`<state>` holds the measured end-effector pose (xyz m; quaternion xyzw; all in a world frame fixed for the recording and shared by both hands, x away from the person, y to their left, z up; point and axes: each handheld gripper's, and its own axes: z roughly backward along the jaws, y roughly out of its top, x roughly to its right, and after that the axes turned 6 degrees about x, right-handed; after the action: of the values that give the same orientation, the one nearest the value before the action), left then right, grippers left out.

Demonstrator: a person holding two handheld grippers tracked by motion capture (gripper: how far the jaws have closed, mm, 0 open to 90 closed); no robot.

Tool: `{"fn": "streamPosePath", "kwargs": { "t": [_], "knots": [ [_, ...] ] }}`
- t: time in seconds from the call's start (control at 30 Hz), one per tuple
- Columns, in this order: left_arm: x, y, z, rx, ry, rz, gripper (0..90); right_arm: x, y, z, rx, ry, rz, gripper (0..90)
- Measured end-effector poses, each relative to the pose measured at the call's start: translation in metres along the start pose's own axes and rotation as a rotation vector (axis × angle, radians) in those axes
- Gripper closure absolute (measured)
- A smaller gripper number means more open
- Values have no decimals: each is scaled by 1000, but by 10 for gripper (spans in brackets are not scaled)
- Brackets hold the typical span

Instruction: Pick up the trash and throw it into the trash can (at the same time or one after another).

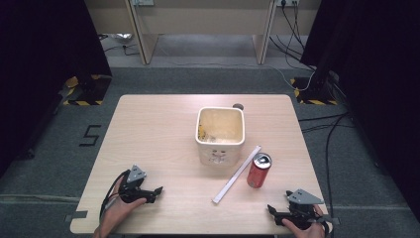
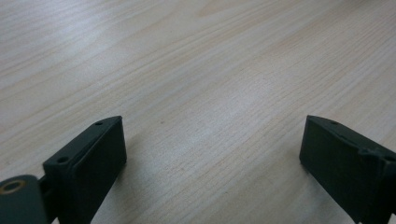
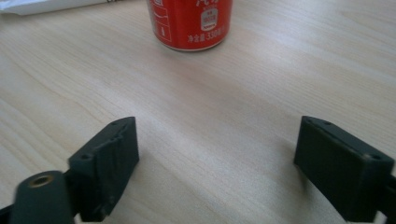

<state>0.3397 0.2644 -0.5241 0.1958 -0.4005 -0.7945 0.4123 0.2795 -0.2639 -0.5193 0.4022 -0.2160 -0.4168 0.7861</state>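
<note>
The left gripper (image 1: 151, 194) rests near the front left corner of the pale wooden desk (image 1: 153, 134), its black jaws spread wide over bare wood, while the right gripper (image 1: 275, 212) sits at the front right corner, jaws likewise spread and holding nothing. Just beyond the right gripper stands an upright red aluminium drink can (image 1: 258, 170), with a long flat white strip (image 1: 237, 173) lying diagonally beside it. Farther in, at the desk's middle, stands a cream square plastic tub (image 1: 220, 135), open-topped, and a small dark round object (image 1: 238, 106) lies near the far edge.
</note>
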Motion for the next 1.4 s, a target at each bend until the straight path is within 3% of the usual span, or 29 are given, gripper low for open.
{"fn": "streamPosePath", "kwargs": {
  "t": [0.67,1.03,1.4],
  "knots": [
    [0,0,0,0,0,0,65,-7,16,6,49,10,30,155],
    [0,0,0,2,1,1,65,-14,35,8,97,33,40,151],
    [0,0,0,3,-1,1,65,-14,52,7,133,3,30,156]
  ]
}}
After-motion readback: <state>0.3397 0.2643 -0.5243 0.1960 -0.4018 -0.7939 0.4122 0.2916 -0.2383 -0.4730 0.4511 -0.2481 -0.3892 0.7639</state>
